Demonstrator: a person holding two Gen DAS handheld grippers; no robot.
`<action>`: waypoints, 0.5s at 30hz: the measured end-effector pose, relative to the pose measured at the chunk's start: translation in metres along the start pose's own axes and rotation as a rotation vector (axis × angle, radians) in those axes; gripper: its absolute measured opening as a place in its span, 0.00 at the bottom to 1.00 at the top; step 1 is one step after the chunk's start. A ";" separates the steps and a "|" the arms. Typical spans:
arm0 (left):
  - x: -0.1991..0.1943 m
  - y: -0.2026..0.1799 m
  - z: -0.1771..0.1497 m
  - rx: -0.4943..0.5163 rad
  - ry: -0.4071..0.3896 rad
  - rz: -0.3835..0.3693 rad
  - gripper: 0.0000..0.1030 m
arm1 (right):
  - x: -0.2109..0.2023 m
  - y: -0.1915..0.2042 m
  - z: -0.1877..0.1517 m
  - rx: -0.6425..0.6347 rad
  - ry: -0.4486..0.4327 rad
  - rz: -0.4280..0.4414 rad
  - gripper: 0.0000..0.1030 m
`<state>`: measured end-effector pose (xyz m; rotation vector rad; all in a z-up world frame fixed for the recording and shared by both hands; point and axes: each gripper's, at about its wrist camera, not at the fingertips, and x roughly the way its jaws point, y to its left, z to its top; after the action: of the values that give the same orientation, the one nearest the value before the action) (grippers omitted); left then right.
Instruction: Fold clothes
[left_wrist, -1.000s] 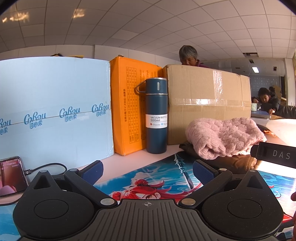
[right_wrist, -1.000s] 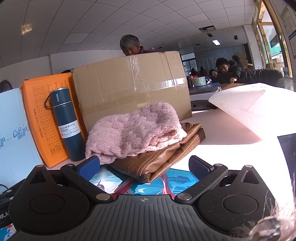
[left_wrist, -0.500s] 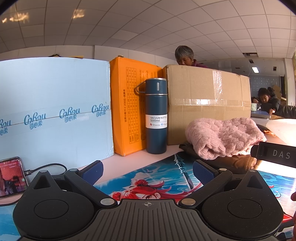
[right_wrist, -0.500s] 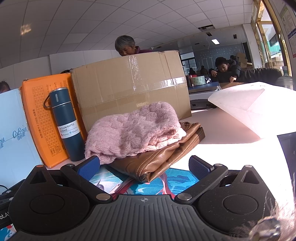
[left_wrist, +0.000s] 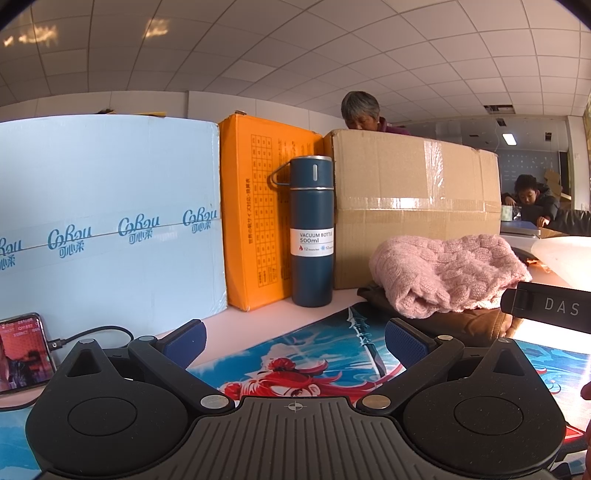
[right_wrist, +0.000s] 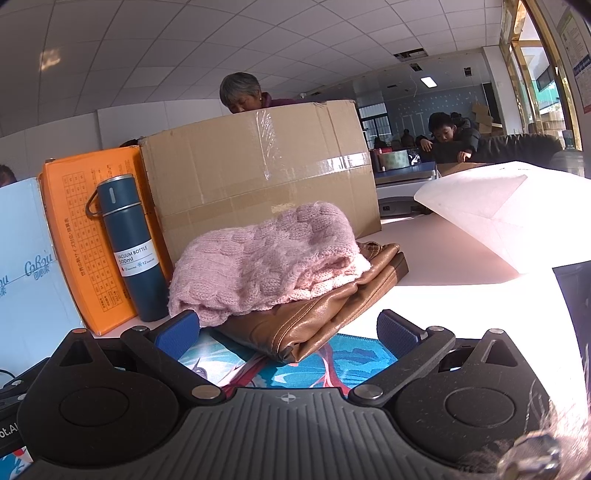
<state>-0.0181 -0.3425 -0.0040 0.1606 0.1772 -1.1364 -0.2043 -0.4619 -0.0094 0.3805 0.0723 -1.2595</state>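
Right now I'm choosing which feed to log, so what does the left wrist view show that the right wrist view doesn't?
Only the left wrist view shows the phone with its cable. Only the right wrist view shows the full brown leather garment and the white sheet. Both share the pink sweater, blue vacuum bottle, cardboard box and open grippers: left gripper, right gripper.

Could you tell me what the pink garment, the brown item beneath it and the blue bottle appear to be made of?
The pink garment looks like soft, fuzzy cable-knit yarn, with raised braided stitches. The brown item beneath it seems to be leather or faux leather: smooth, slightly glossy, with stitched seams. The blue bottle appears to be matte-coated metal, labelled a vacuum bottle.
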 end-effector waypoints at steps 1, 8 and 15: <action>0.000 0.000 0.000 0.000 0.000 0.000 1.00 | 0.000 0.000 0.000 0.000 0.000 0.000 1.00; 0.000 0.000 0.000 0.000 0.001 -0.001 1.00 | 0.000 0.000 0.000 0.001 0.001 0.000 1.00; 0.000 0.000 -0.001 0.001 0.000 -0.002 1.00 | 0.001 -0.001 0.001 0.003 0.002 0.000 1.00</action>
<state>-0.0182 -0.3429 -0.0048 0.1613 0.1774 -1.1384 -0.2054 -0.4629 -0.0093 0.3844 0.0726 -1.2598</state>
